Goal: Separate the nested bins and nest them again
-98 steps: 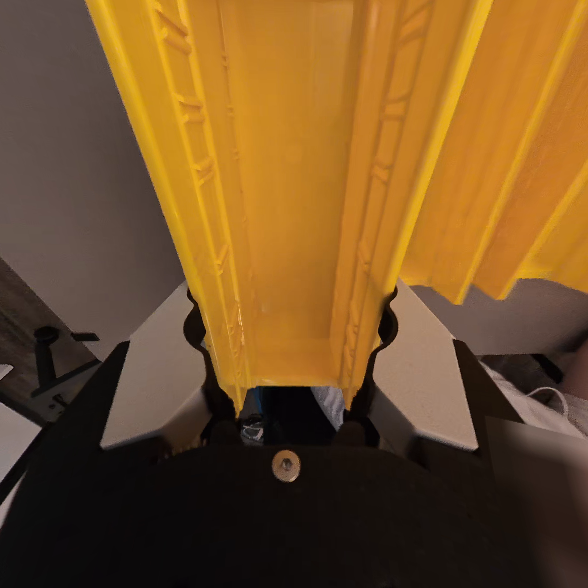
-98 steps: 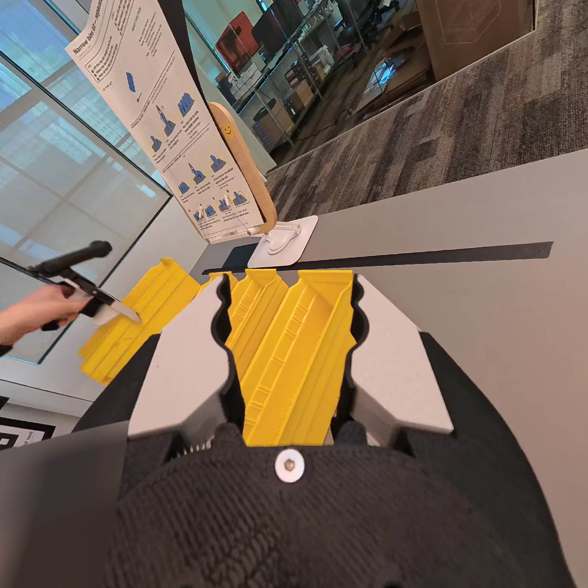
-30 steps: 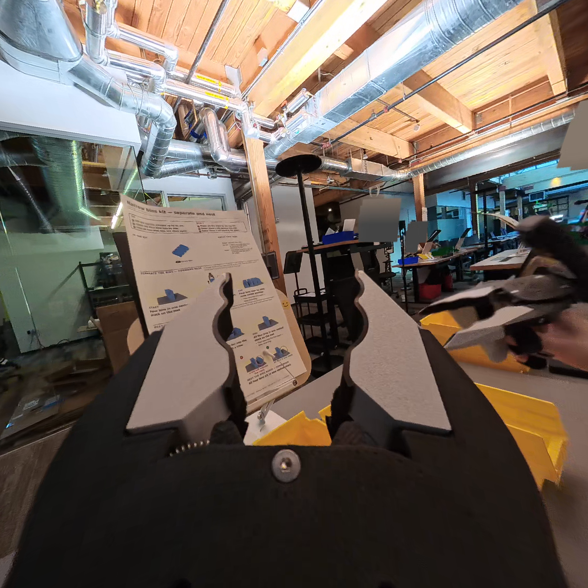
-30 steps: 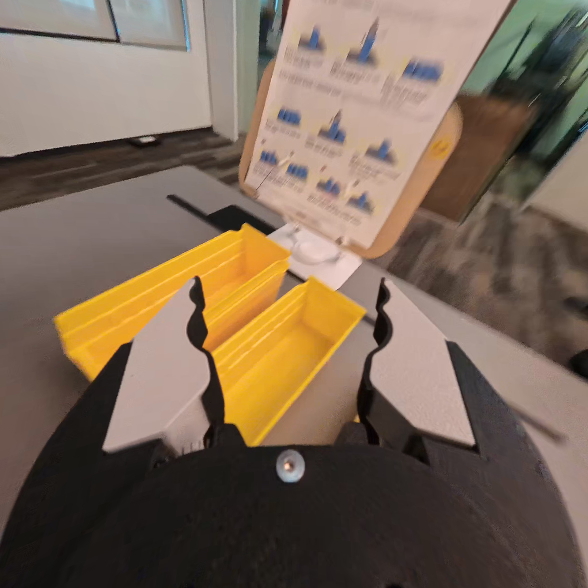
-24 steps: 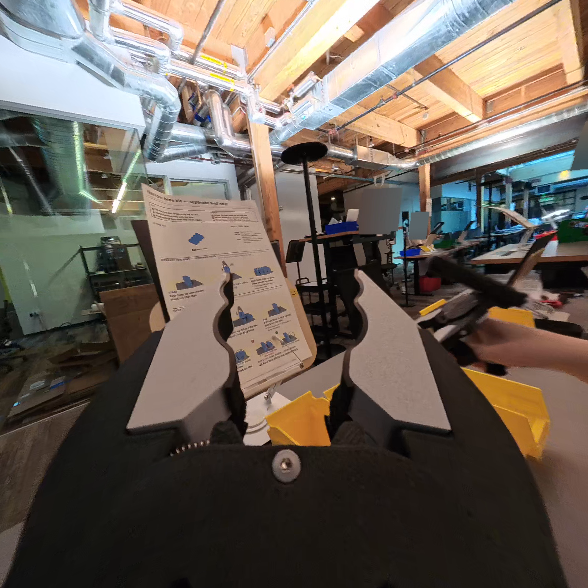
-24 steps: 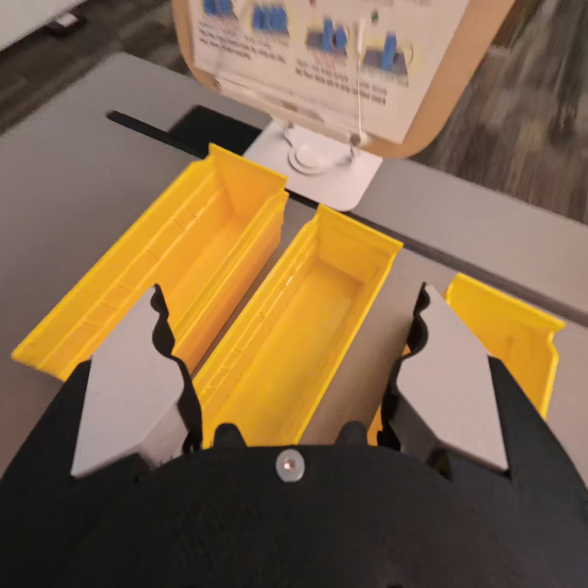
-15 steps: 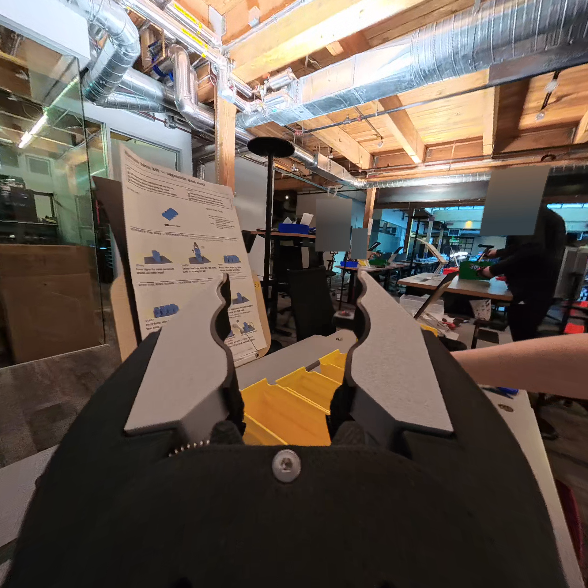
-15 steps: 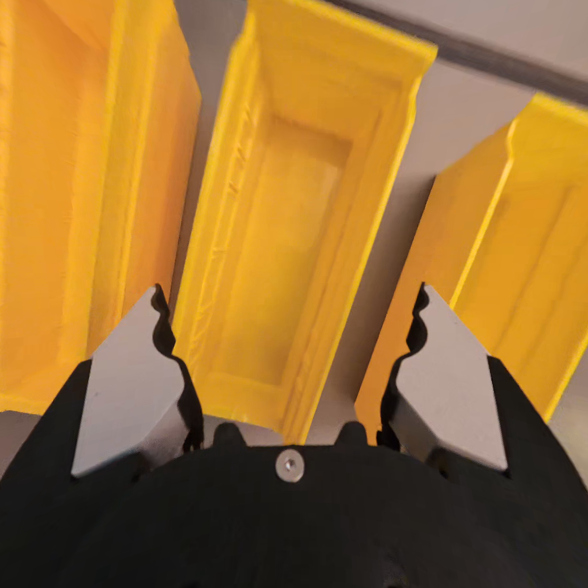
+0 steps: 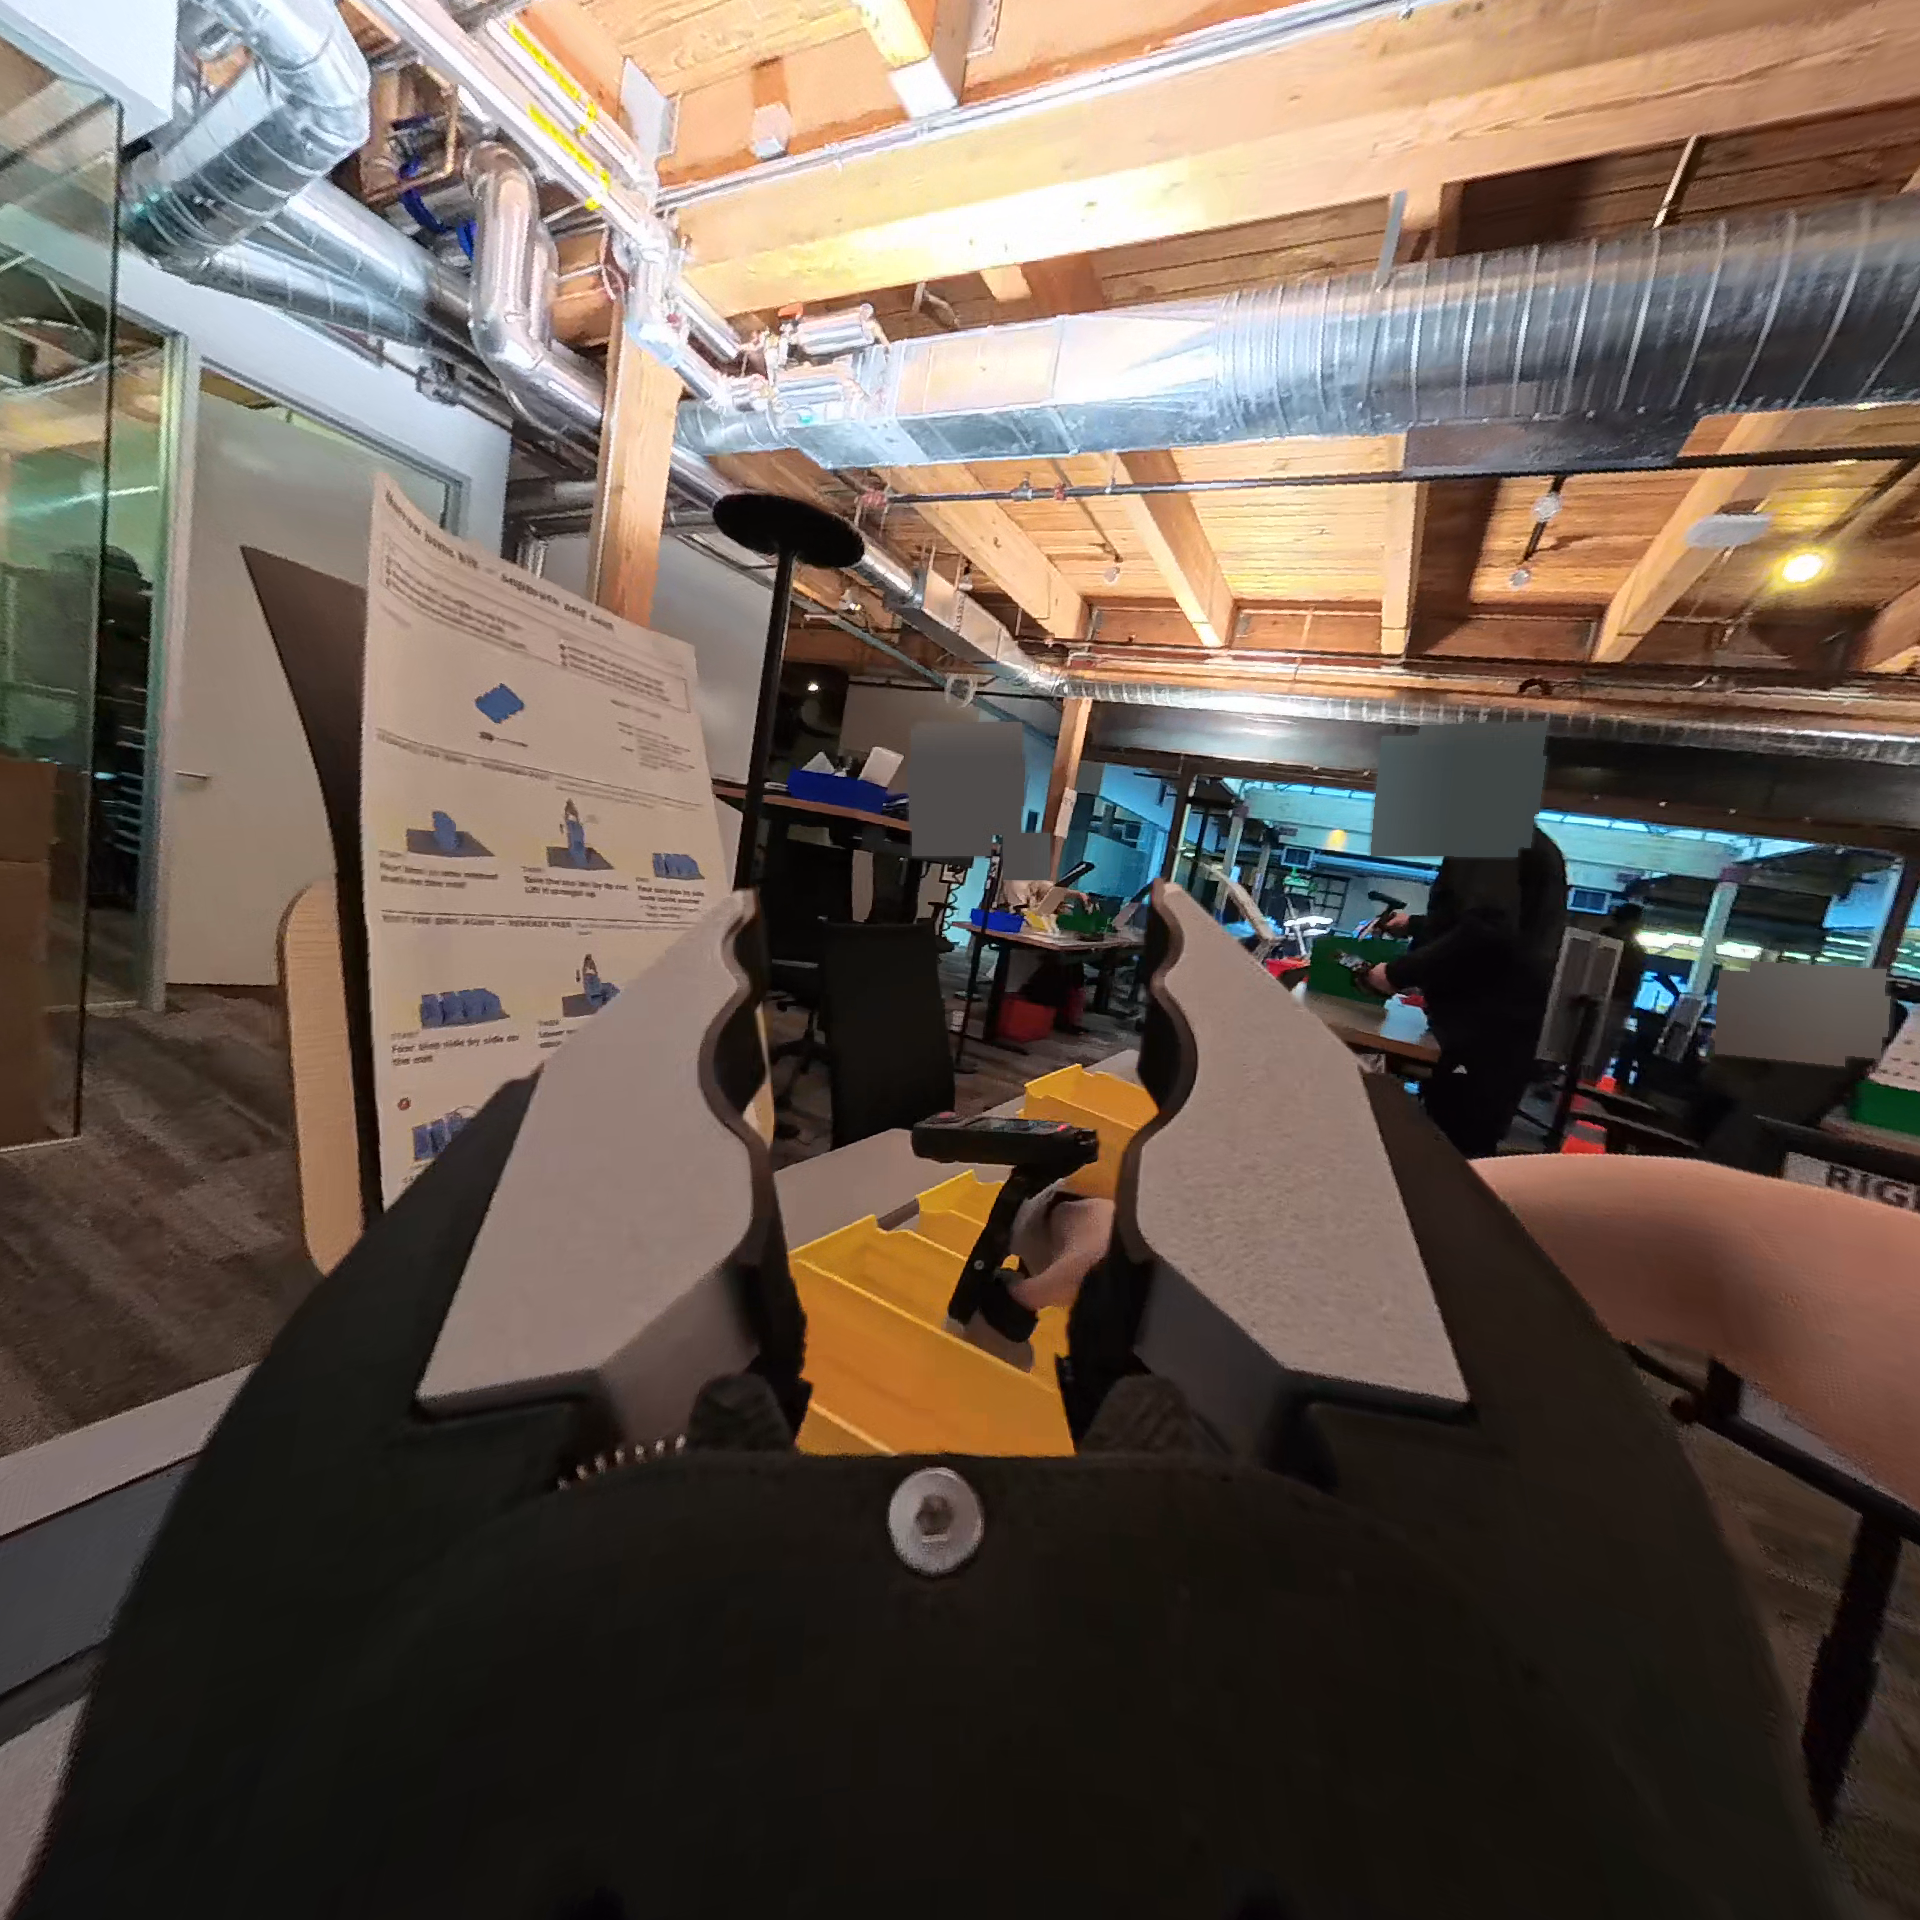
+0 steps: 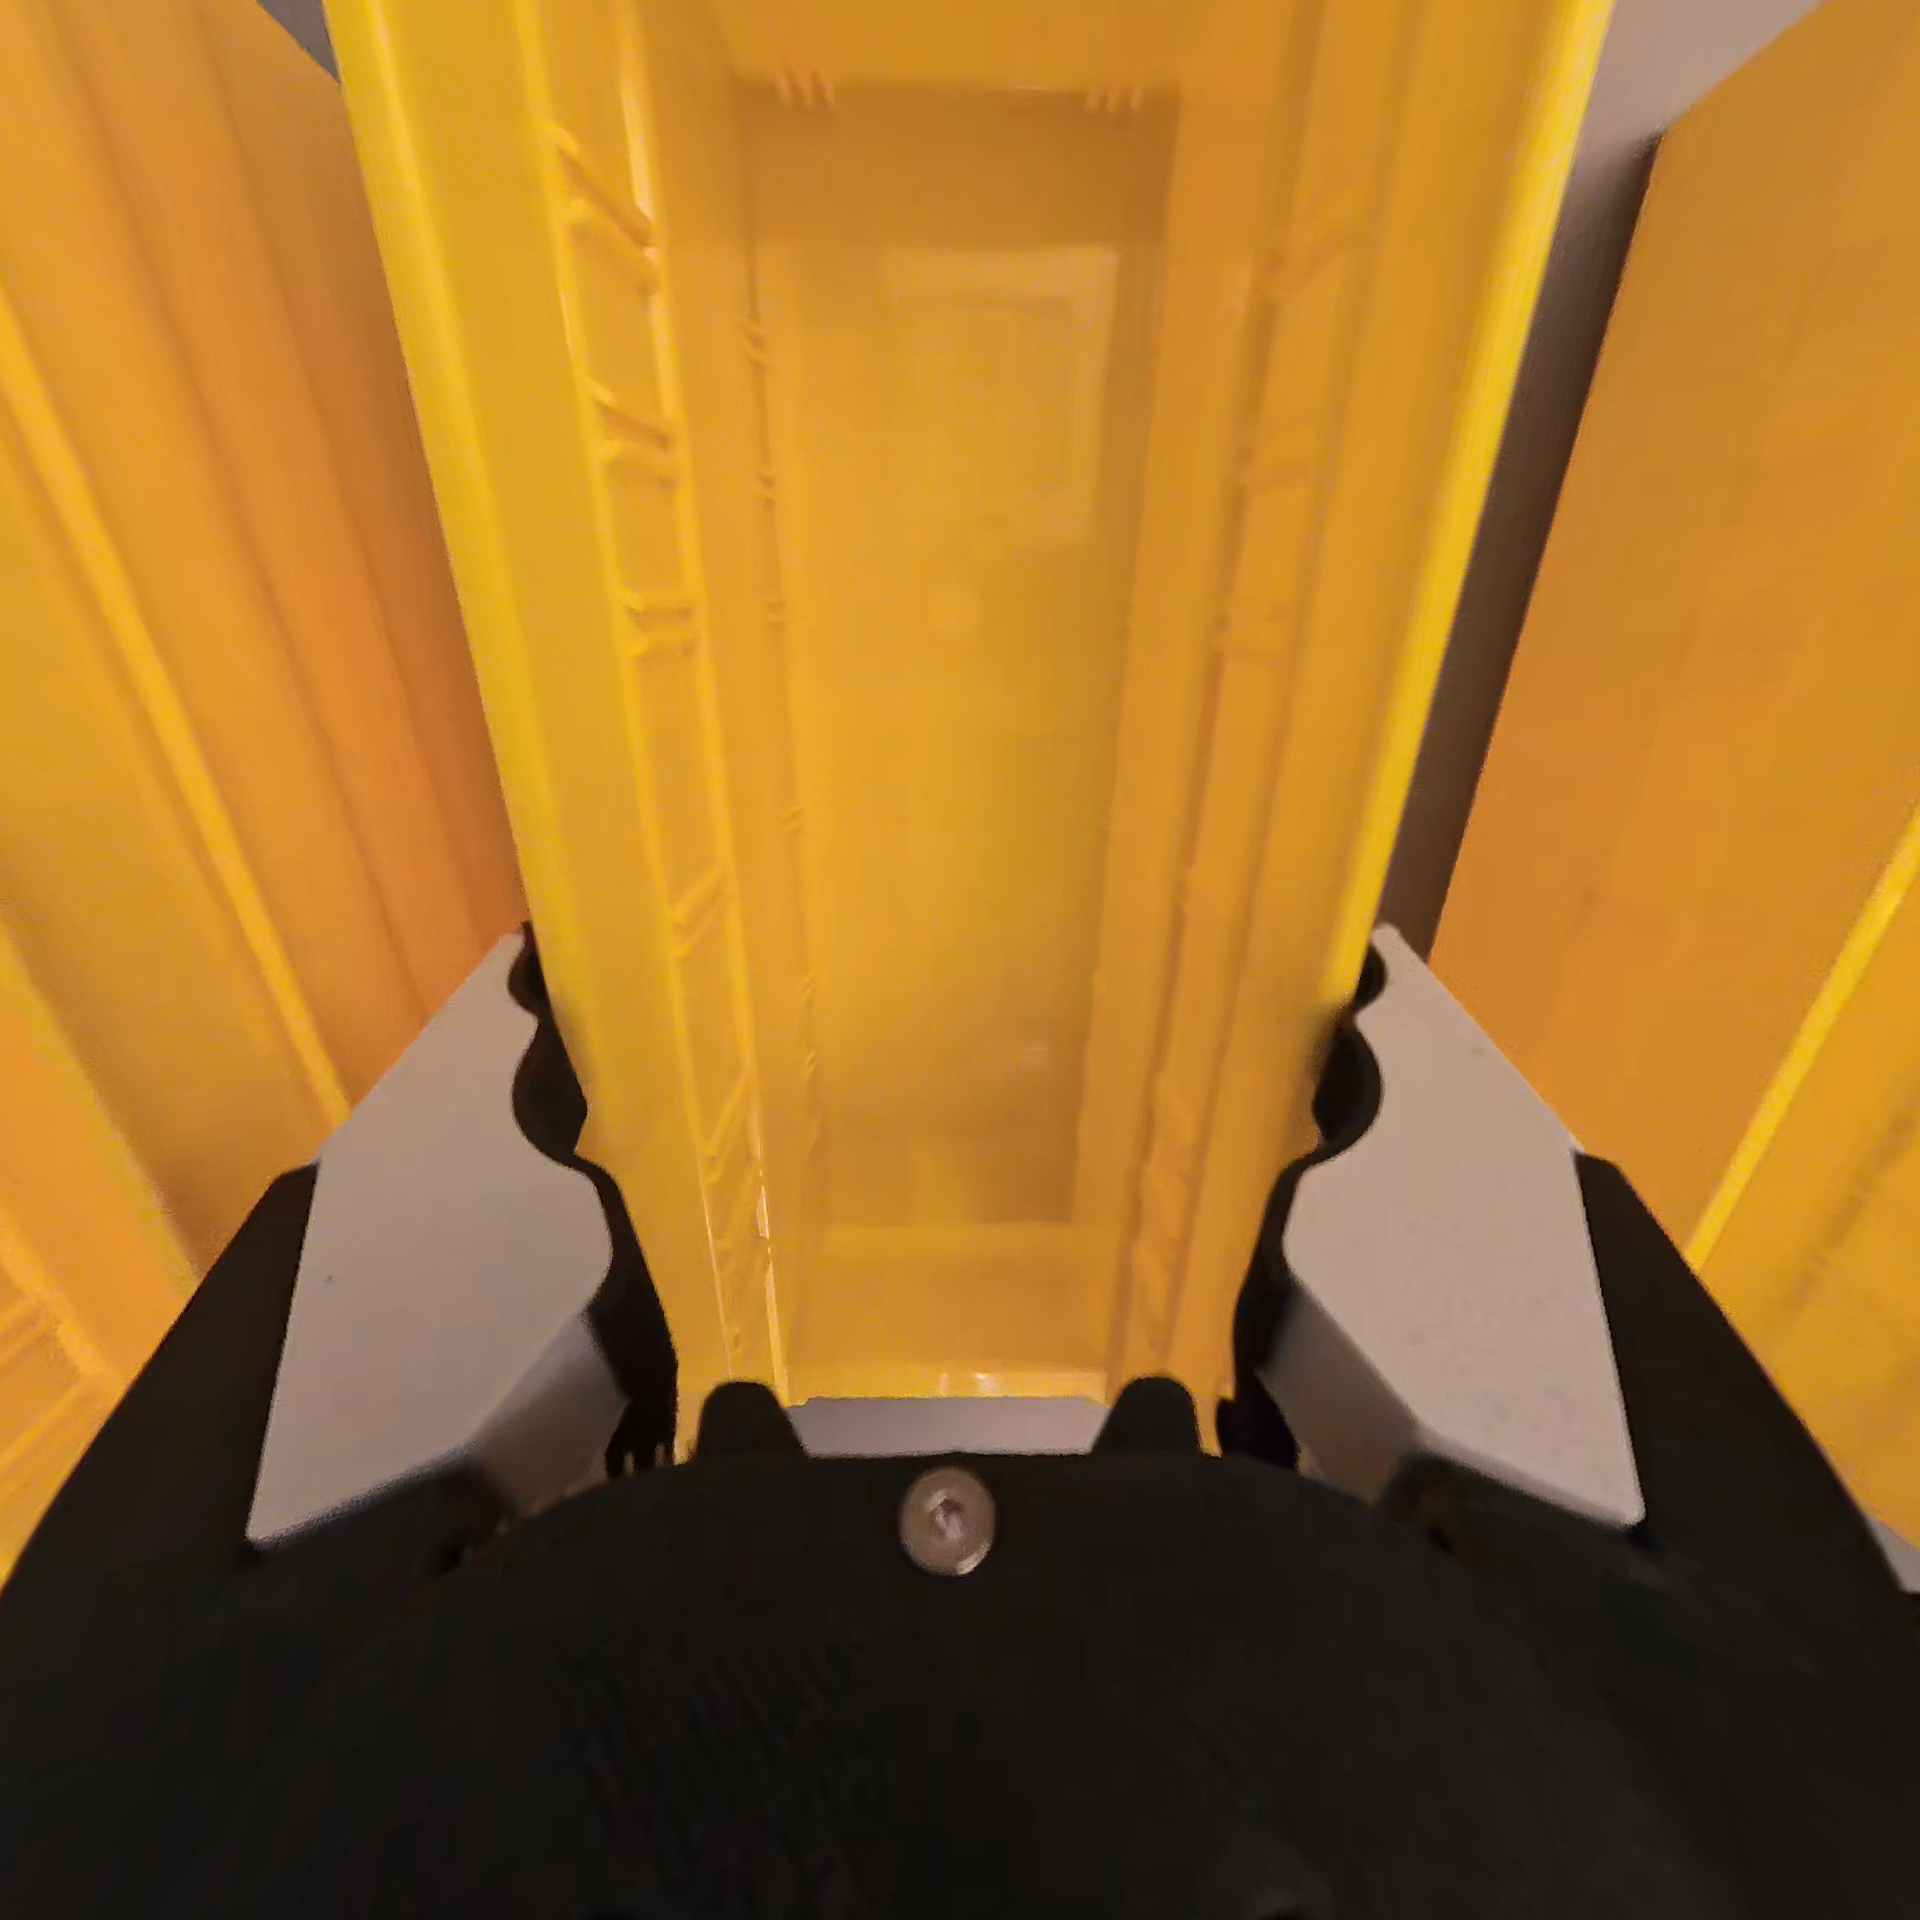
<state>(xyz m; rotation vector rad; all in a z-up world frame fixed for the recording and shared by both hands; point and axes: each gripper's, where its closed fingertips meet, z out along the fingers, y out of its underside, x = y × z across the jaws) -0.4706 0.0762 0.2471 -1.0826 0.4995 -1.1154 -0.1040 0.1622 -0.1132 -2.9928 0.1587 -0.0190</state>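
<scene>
Left claw: the left claw [image 9: 951, 914] points level across the room, its two grey fingers [image 9: 644, 1122] moderately apart with only air between them; it holds nothing.
Right claw: the right claw [image 10: 943, 951] straddles the near end of the middle yellow bin [image 10: 935, 623], one finger outside each long wall. The dark pads lie right at the rims, and the pictures do not settle whether they press.
Middle bin: upright on the grey desk [image 10: 1600, 145], open side up, running away from the camera.
Neighbouring bins: a second yellow bin [image 10: 177, 520] lies just to the left and a third [image 10: 1704, 623] just to the right, each parallel to the middle one, with a narrow strip of desk between.
Left-wrist view of the desk: yellow bins [image 9: 894, 1340] lie side by side beyond the left claw, and the person's hand [image 9: 1060, 1257] grips the right tool's black handle above them.
Background: an instruction sheet [image 9: 530, 852] stands on a wooden board at the desk's far left.
</scene>
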